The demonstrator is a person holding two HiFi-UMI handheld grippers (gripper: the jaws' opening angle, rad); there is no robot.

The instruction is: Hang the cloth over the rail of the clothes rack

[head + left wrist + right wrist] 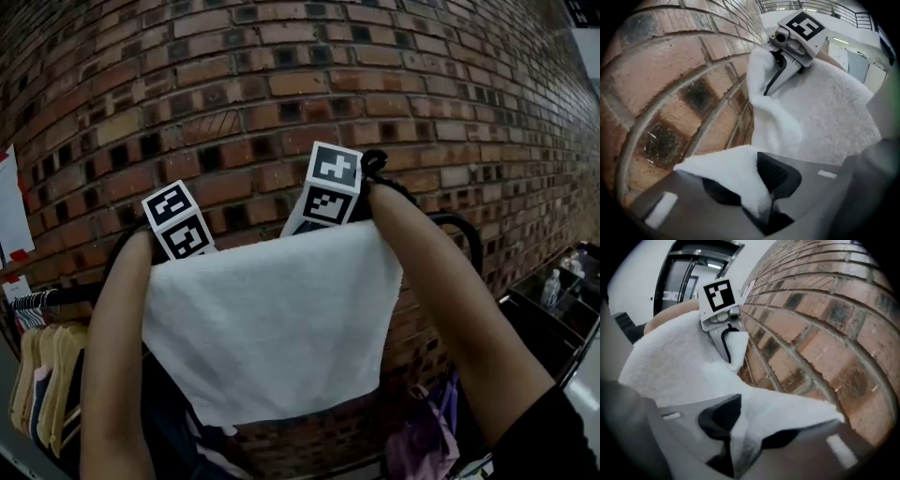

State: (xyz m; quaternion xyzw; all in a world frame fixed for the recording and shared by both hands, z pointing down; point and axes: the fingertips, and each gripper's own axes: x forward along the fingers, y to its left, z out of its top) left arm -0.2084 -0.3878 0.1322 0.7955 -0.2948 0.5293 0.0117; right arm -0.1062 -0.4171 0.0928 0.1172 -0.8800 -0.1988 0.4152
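Observation:
A white terry cloth point(272, 319) hangs spread flat in front of the brick wall, its top edge stretched between my two grippers. A top corner lies between the jaws of my left gripper point(754, 187), whose pads stand slightly apart and do not press on it. My right gripper point(736, 432) has the other top corner between its jaws, which are likewise parted. A black tube of the clothes rack point(466, 234) curves out from behind the right forearm. The cloth hides the rail beneath its top edge. Each gripper's marker cube point(178, 223) rises above the cloth edge.
The brick wall point(281, 94) stands close behind the cloth. Clothes on hangers point(47, 375) crowd the lower left on a rail. A purple garment point(422, 441) hangs low on the right. A shelf with bottles point(553, 291) is at the far right.

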